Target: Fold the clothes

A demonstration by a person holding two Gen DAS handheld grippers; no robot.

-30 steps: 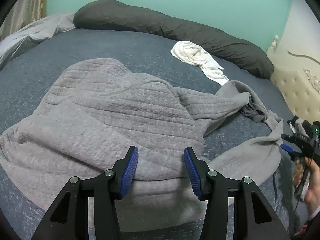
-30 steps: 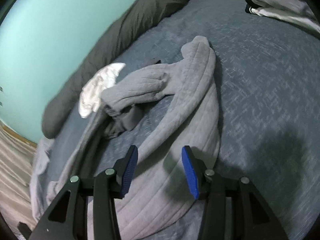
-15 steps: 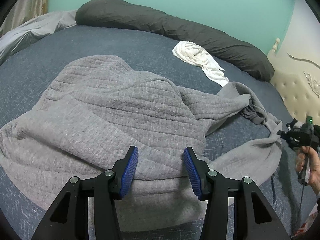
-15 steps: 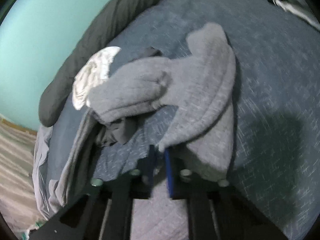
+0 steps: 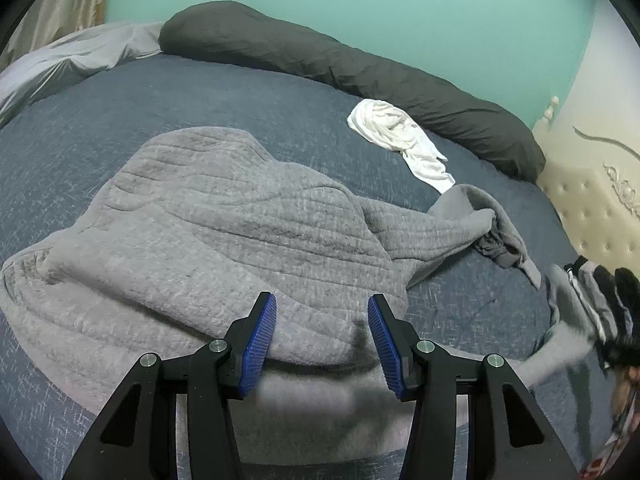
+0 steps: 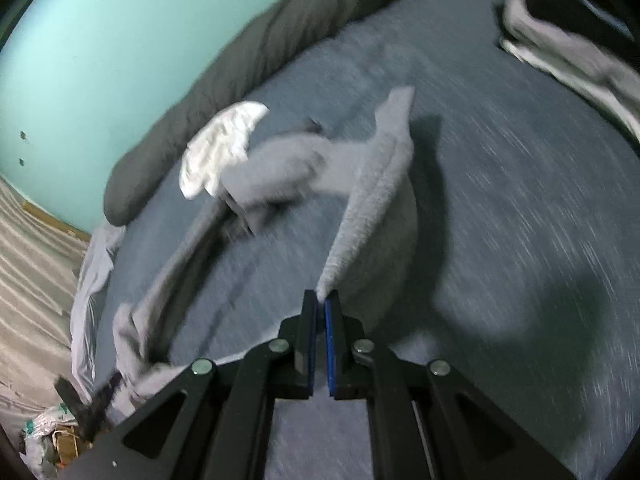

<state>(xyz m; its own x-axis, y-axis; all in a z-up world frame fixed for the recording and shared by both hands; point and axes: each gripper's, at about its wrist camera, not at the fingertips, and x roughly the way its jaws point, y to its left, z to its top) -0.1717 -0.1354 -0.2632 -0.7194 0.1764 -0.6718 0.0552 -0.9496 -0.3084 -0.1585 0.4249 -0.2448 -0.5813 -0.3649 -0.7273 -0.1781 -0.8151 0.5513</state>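
A large grey fleece garment (image 5: pixel 224 232) lies spread on the bed, with one sleeve (image 5: pixel 440 228) trailing to the right. Just above its near hem, my left gripper (image 5: pixel 320 312) stands open, its blue pads apart and holding nothing. In the right wrist view my right gripper (image 6: pixel 321 300) is shut on an edge of the grey garment's sleeve (image 6: pixel 376 184), which rises off the bed in a taut ridge. That view is blurred by motion. At the right edge of the left wrist view the pulled grey cloth (image 5: pixel 560 360) is a blur.
The bed has a blue-grey cover (image 5: pixel 200 92). A crumpled white garment (image 5: pixel 396 136) lies near a long dark bolster pillow (image 5: pixel 360 64) along the green wall. A cream tufted headboard (image 5: pixel 592 200) stands at the right. A pile of black, grey and white clothes (image 6: pixel 560 40) sits beyond the sleeve.
My right gripper went from open over the sleeve to shut on its edge, then lifted and pulled it up off the bed. The left gripper has stayed put and open.
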